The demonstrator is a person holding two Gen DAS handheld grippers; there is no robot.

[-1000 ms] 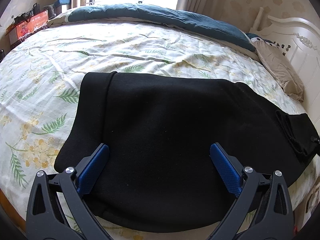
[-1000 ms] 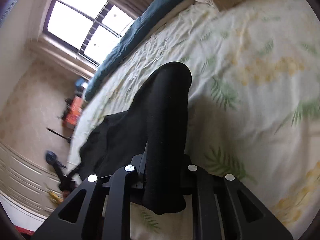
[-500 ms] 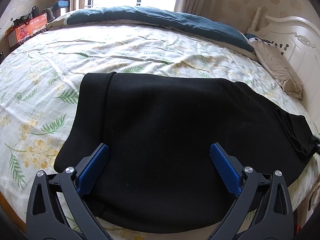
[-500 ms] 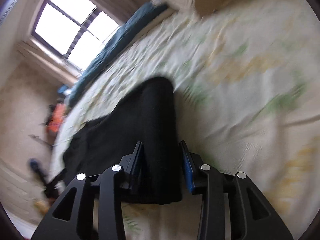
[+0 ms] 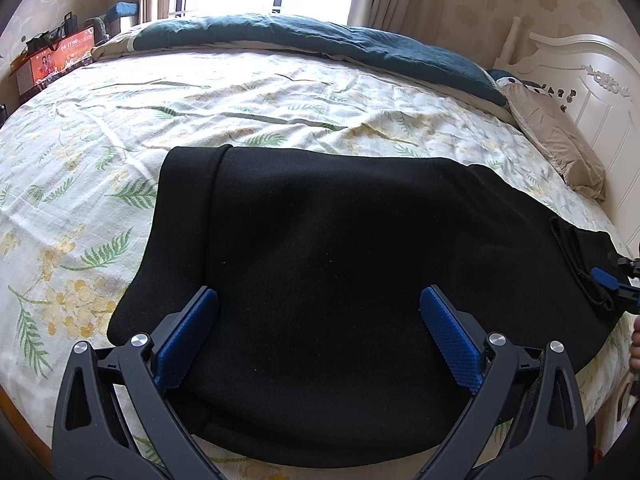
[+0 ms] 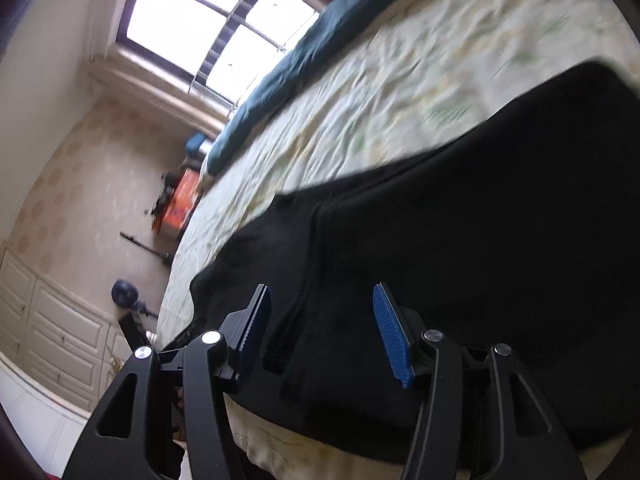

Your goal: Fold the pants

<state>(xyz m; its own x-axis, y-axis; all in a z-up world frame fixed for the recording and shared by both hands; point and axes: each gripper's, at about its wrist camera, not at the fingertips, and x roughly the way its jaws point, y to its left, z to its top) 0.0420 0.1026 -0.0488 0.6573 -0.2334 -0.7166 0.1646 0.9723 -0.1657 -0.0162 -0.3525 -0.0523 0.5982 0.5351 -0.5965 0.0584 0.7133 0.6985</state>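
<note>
1. Your pants [image 5: 340, 280] lie flat along the near edge of the bed [image 5: 240, 92].
2. Left gripper [image 5: 320, 336] spread wide, pinching nothing.
3. Right gripper [image 6: 320, 332] opening over the cloth, pads off it.
4. Next, likely: regrip an end, fold across.

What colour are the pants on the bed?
Black. The pants show best in the left wrist view.

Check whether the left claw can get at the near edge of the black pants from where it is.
Probably yes: the left claw stands open over the black pants, nothing lying between.
</note>
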